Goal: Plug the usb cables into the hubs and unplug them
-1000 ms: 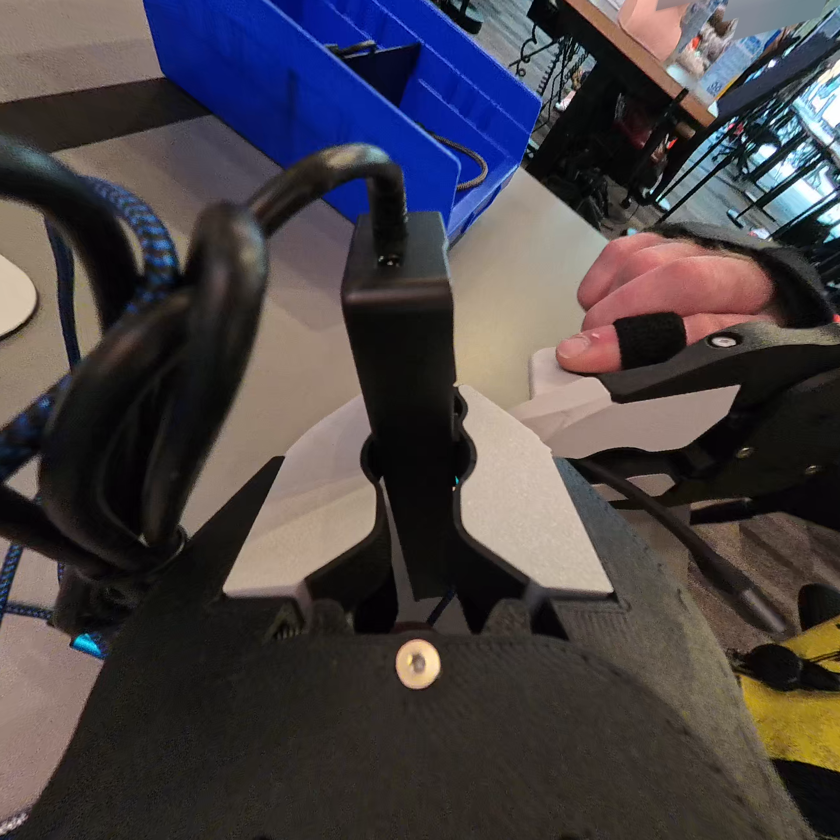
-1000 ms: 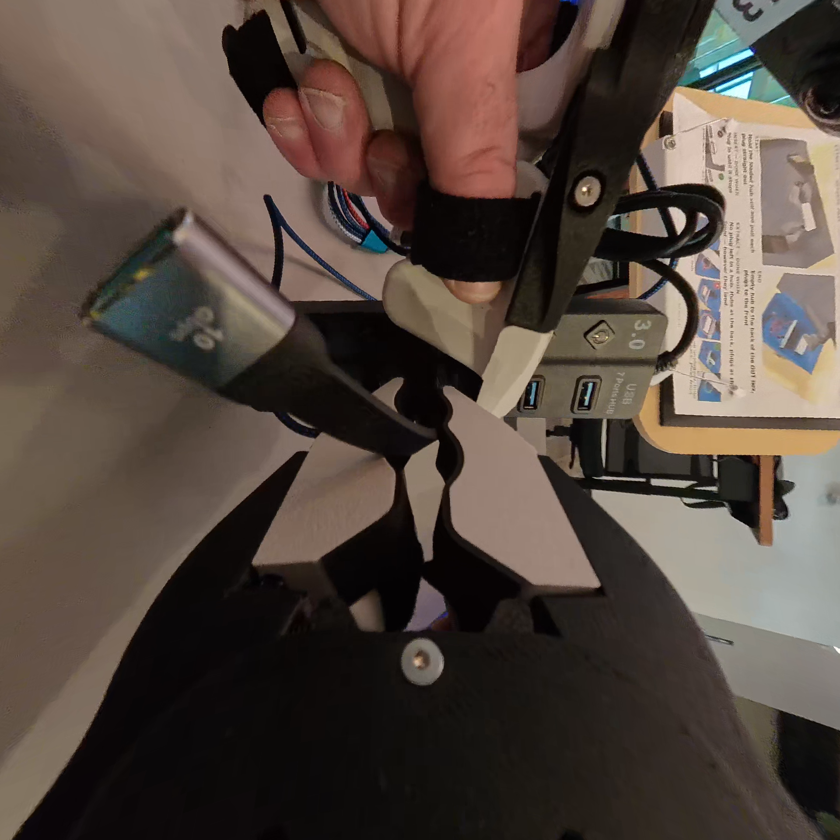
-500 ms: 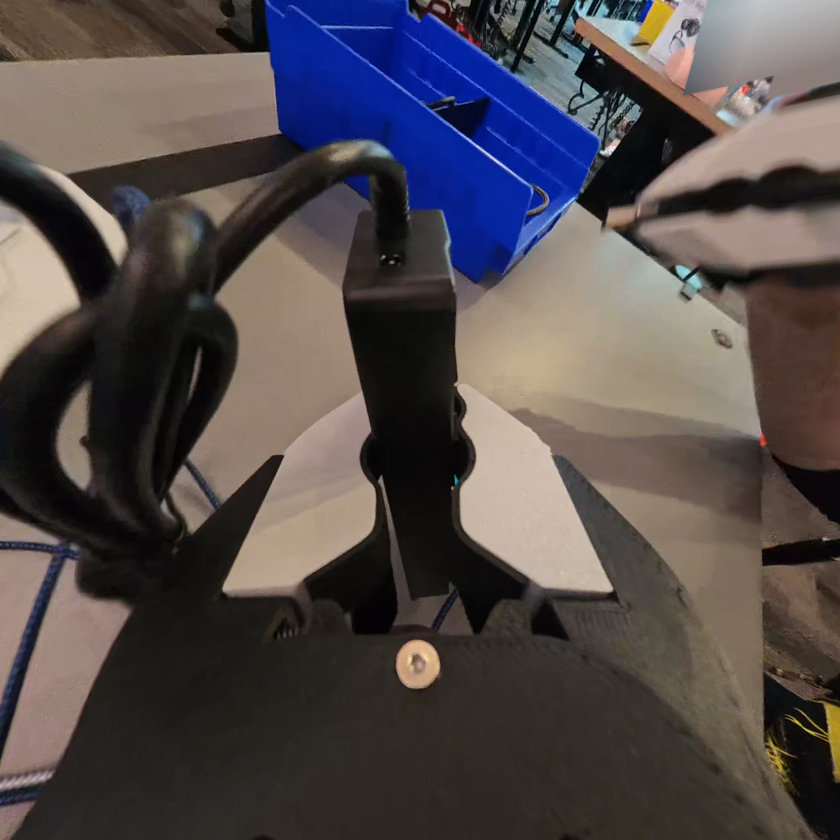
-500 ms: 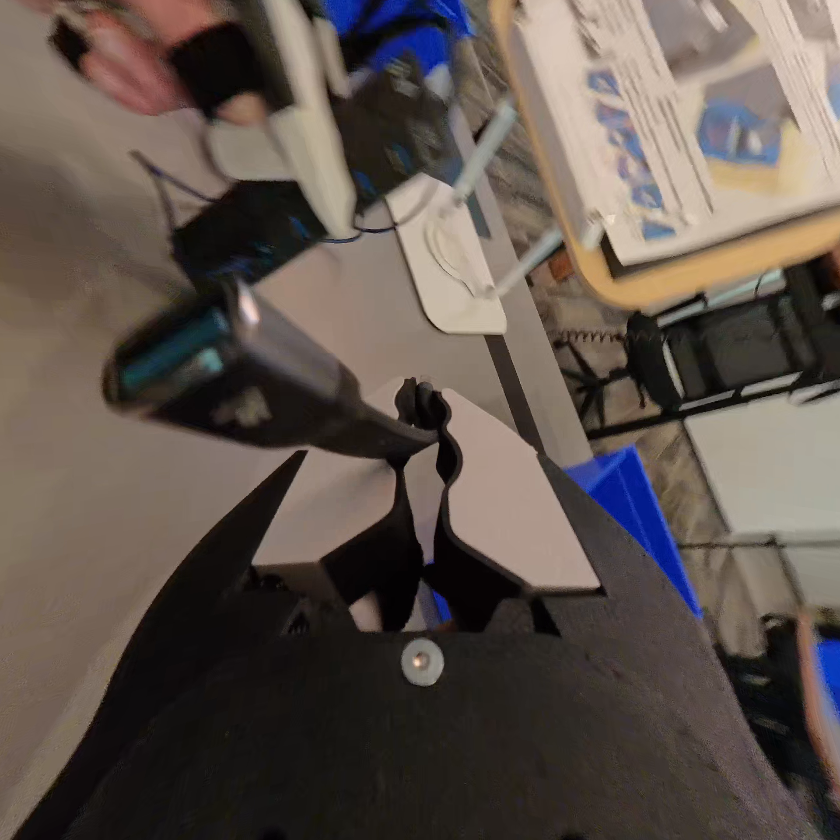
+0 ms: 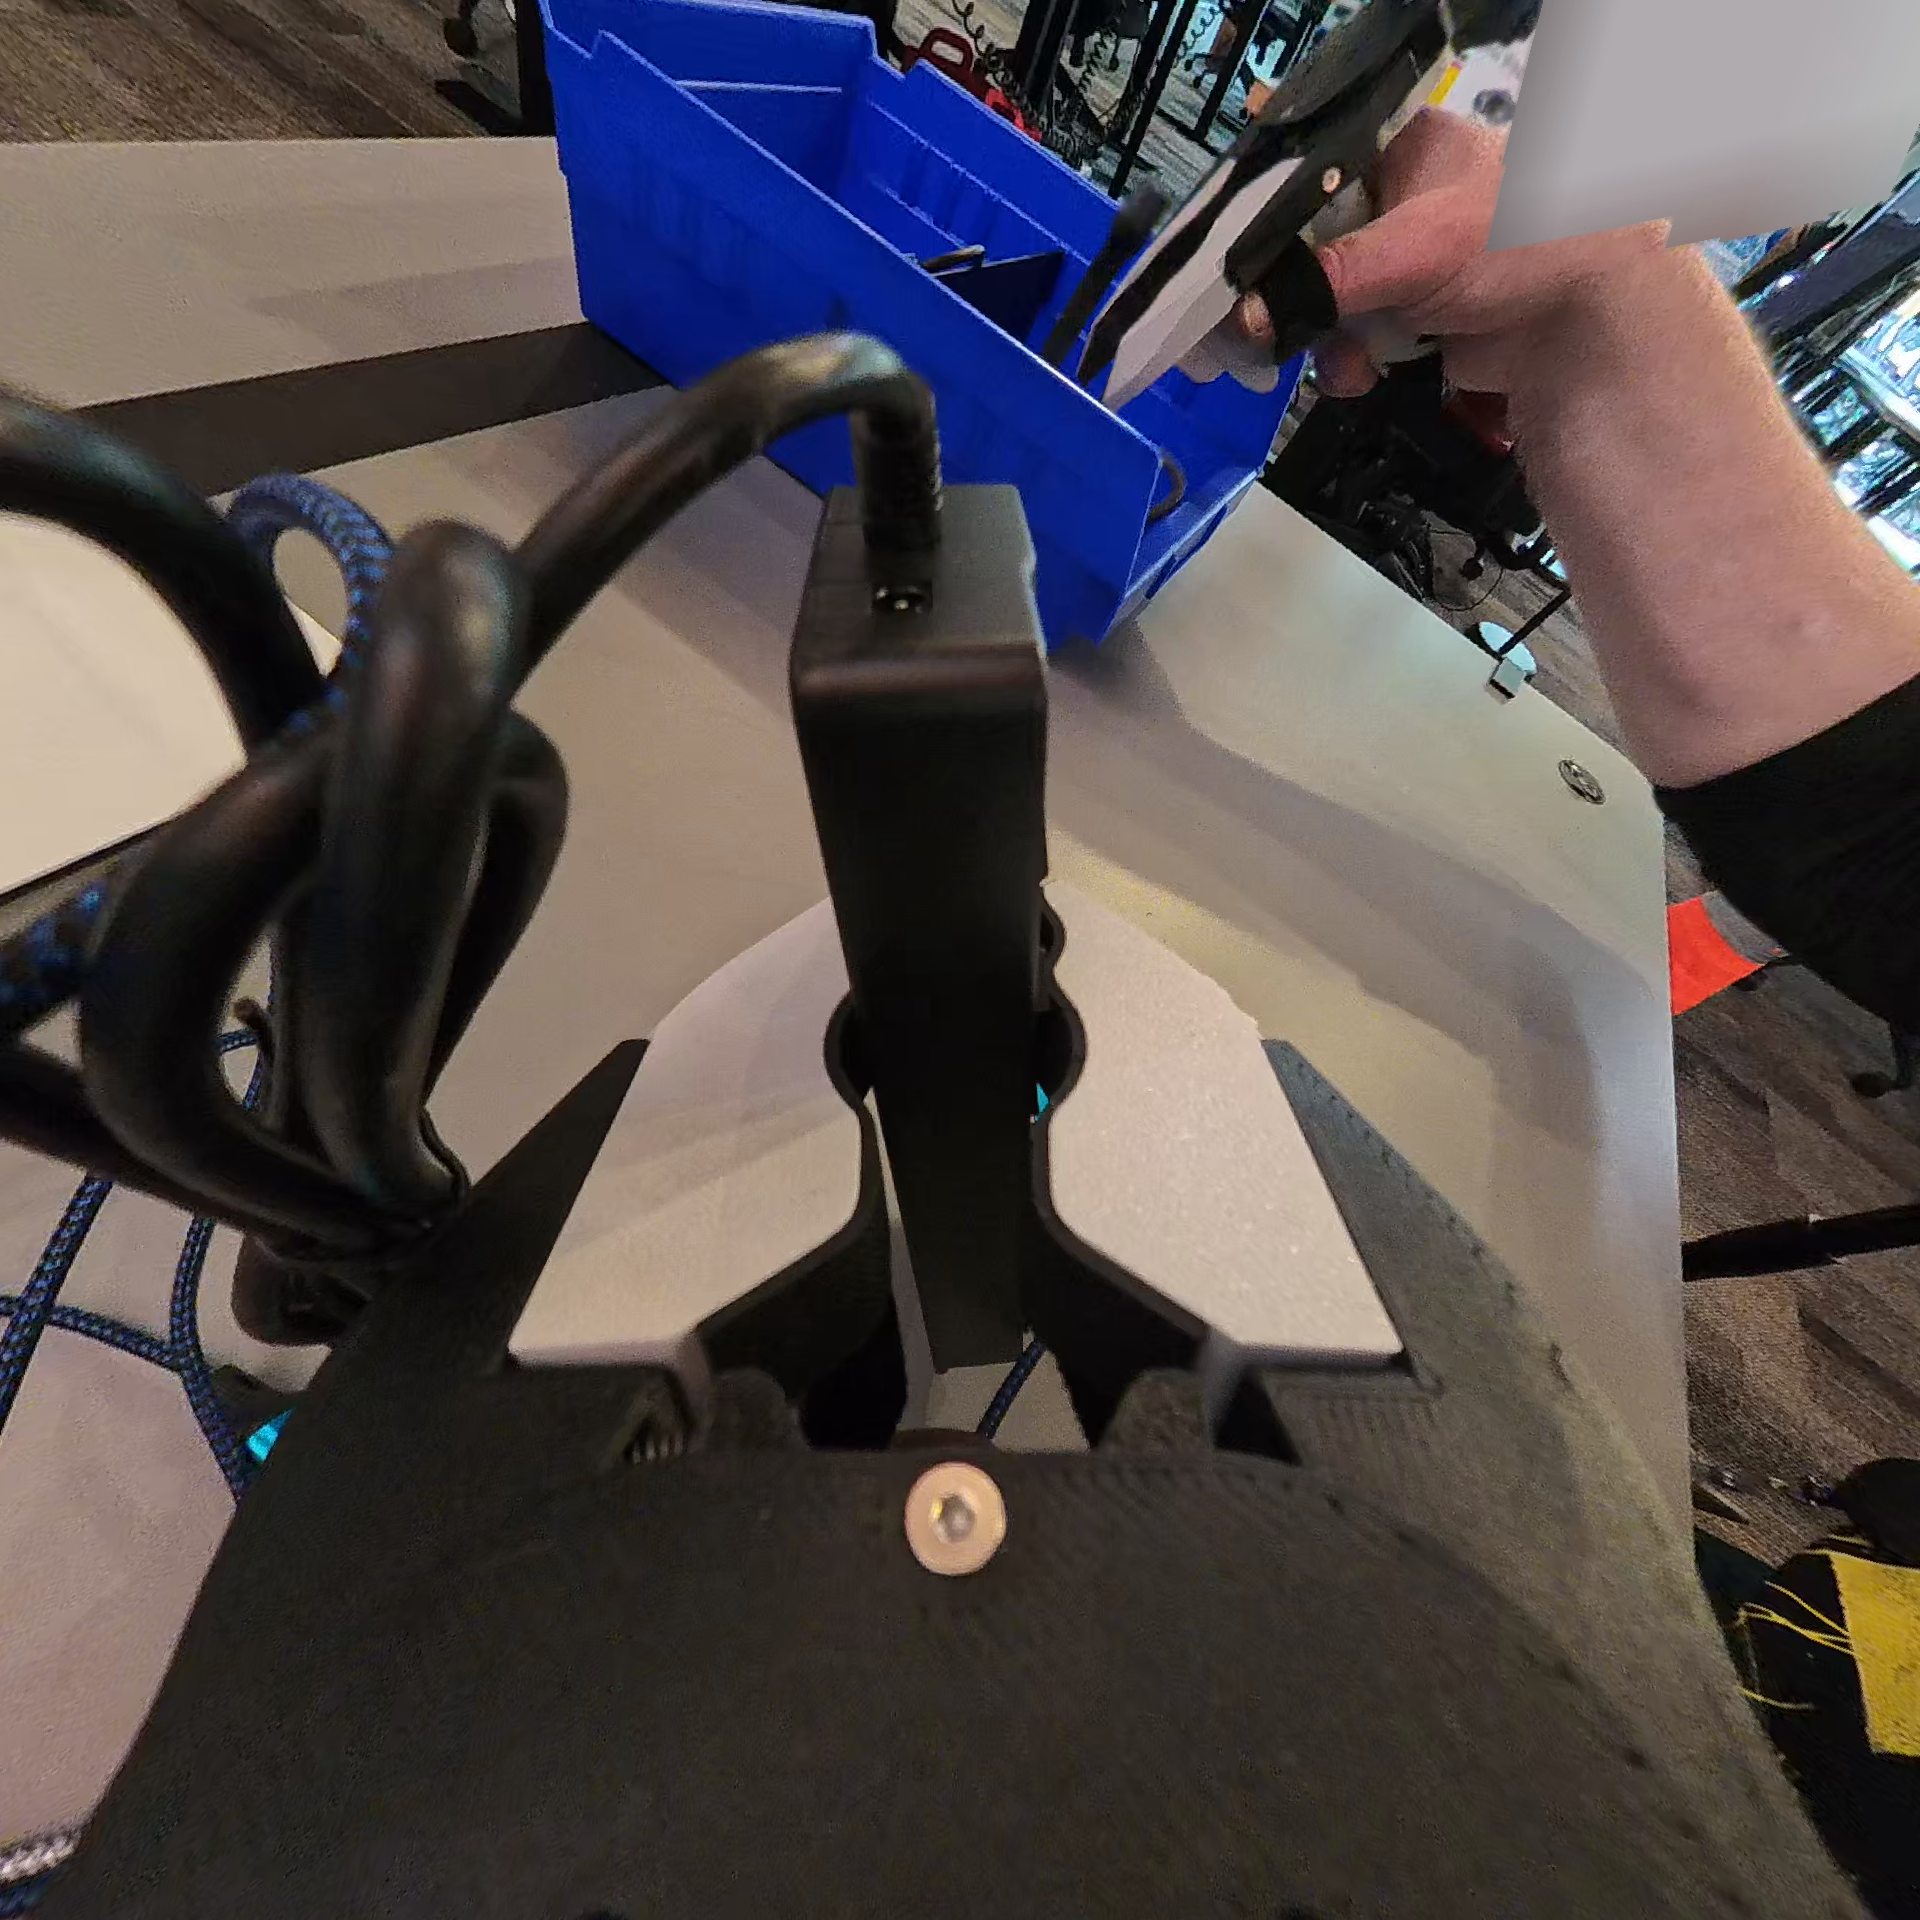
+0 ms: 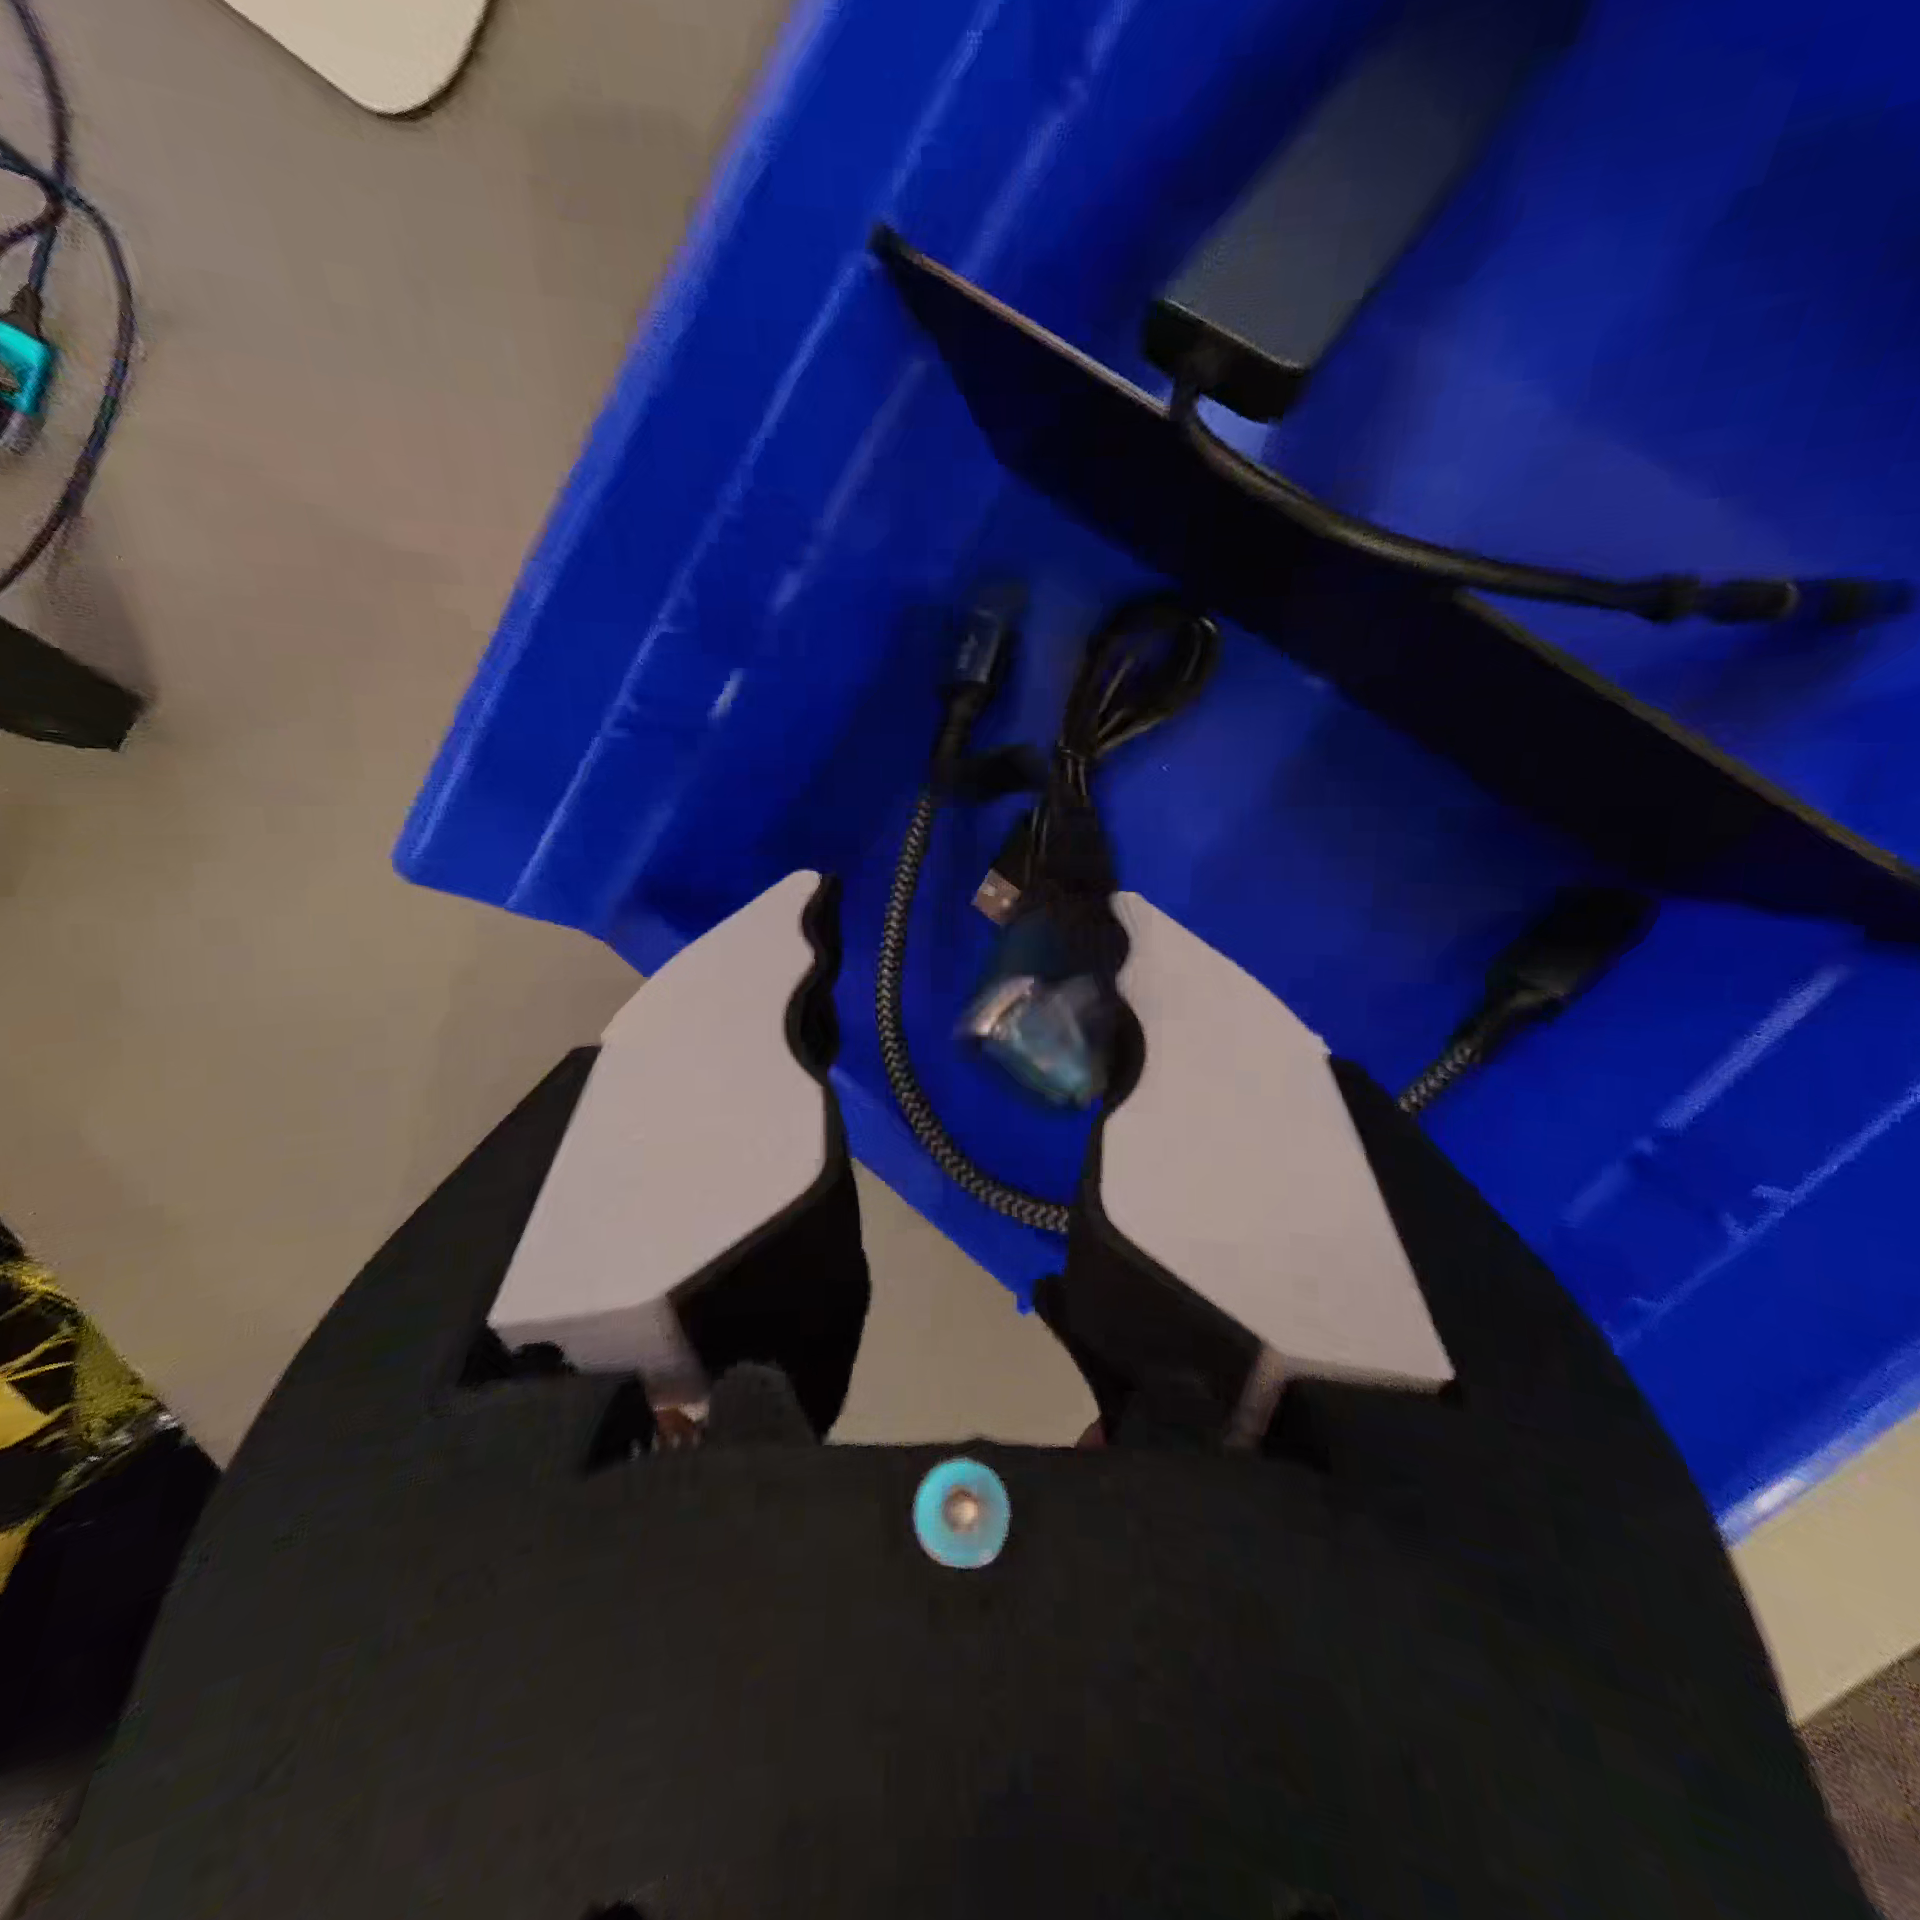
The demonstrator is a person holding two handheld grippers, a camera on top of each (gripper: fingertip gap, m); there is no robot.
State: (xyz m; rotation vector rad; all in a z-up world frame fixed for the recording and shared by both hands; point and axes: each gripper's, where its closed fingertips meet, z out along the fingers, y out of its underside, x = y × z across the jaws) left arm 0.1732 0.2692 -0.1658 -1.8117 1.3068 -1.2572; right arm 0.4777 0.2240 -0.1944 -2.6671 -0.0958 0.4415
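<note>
My left gripper (image 5: 940, 935) is shut on a black USB hub (image 5: 925, 831) and holds it upright above the grey table (image 5: 1299, 727). The hub's thick black cable (image 5: 343, 935) hangs coiled at the left. My right gripper (image 6: 971, 894) is open over the blue bin (image 6: 727, 520). A blurred silver and teal USB plug (image 6: 1039, 1023) is loose between its fingers, close to the right finger (image 6: 1226, 1091). A grey braided cable (image 6: 899, 987) runs below it in the bin. The right gripper also shows in the left wrist view (image 5: 1174, 301), above the bin (image 5: 831, 270).
A black divider (image 6: 1351, 582) crosses the bin, with a second dark hub (image 6: 1299, 260) behind it and a thin black cable (image 6: 1132, 675) in front. A blue braided cable (image 5: 62, 1299) lies on the table at the left. A white pad (image 6: 384, 42) is nearby. There is about 30 centimetres between the tips of the two grippers.
My right gripper moved from the hub over to the blue bin and opened, and the USB plug left its grasp. My left gripper kept its hold on the hub.
</note>
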